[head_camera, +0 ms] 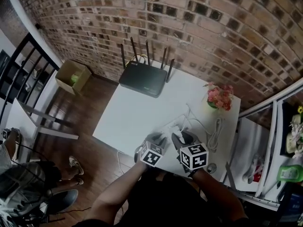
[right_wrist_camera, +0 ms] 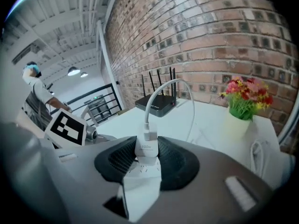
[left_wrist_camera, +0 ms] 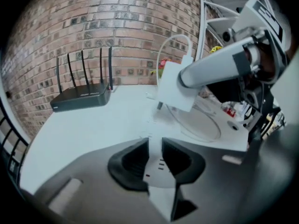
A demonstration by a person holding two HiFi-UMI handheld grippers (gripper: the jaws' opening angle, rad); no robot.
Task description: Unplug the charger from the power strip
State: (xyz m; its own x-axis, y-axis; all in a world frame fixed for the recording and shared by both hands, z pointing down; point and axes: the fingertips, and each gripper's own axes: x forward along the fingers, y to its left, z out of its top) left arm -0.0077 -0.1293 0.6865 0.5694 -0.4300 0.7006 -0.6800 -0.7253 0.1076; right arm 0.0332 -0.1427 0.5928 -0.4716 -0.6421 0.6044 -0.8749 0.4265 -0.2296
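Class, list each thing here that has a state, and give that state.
charger: unplugged, prong bare, lifted clear.
power strip: clamped between jaws.
left hand-held gripper: shut on power strip.
right hand-held gripper: shut on charger.
cable: plugged into charger.
router: antennas upright.

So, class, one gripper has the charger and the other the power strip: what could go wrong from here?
The cable loops from the charger down to the table, so a harder pull may drag it into the flower vase. Only the pinch of the left gripper steadies the power strip, so it might slip or lift with the charger.
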